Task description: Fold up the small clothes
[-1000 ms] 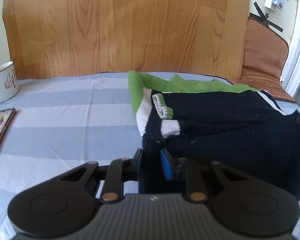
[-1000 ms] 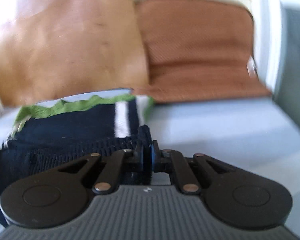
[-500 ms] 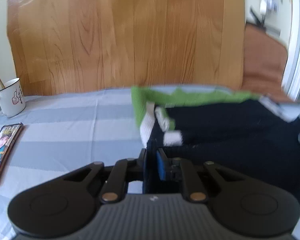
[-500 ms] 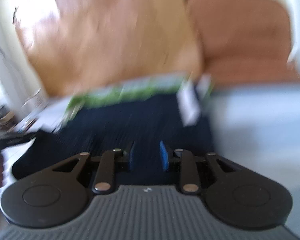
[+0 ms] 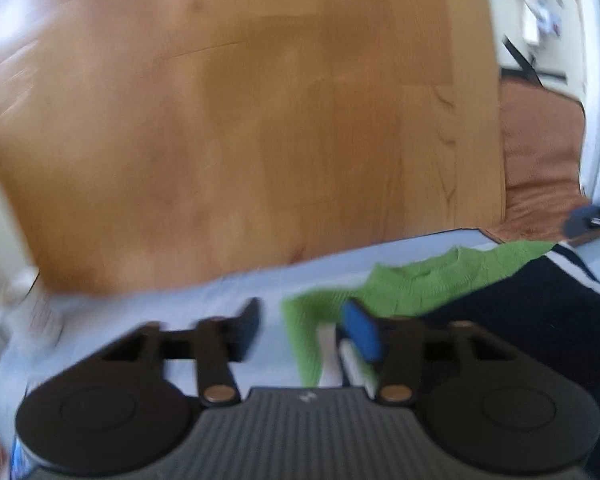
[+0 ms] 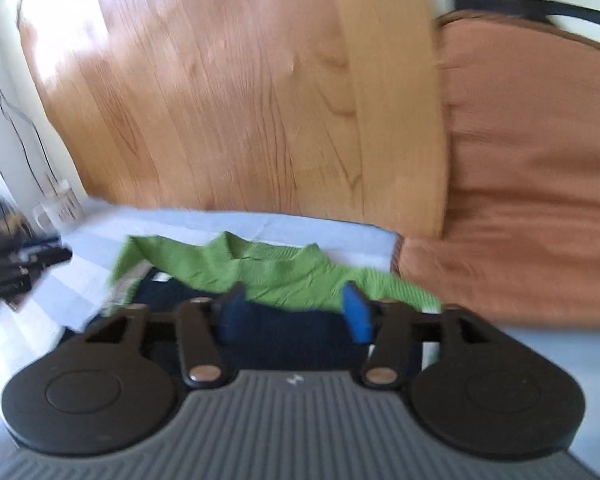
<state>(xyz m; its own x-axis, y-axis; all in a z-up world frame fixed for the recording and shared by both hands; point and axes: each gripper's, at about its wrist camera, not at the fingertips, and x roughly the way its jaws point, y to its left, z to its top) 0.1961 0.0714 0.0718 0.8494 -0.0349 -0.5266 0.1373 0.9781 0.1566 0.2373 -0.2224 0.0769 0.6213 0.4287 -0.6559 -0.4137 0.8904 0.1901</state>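
Observation:
A small knit sweater [image 5: 432,280], navy with a green top and white stripes, lies folded on the striped blue sheet [image 5: 204,304]. My left gripper [image 5: 304,328] hovers above its left edge, jaws opening, with nothing pinched between them. In the right wrist view the sweater [image 6: 276,272] lies just beyond my right gripper [image 6: 294,314]. Those jaws are opening too, and the navy knit shows beneath the gap without being held. Both views are blurred by motion.
A wooden board [image 6: 220,100] stands along the back of the sheet, with a brown cushion [image 6: 532,160] to its right. A white mug [image 6: 56,208] sits at the far left. The left gripper's body [image 6: 16,268] shows at the left edge.
Both grippers were shut on the sweater's navy edge and have let it go and opened. Both have risen and pulled back, so the sweater now lies lower in each view.

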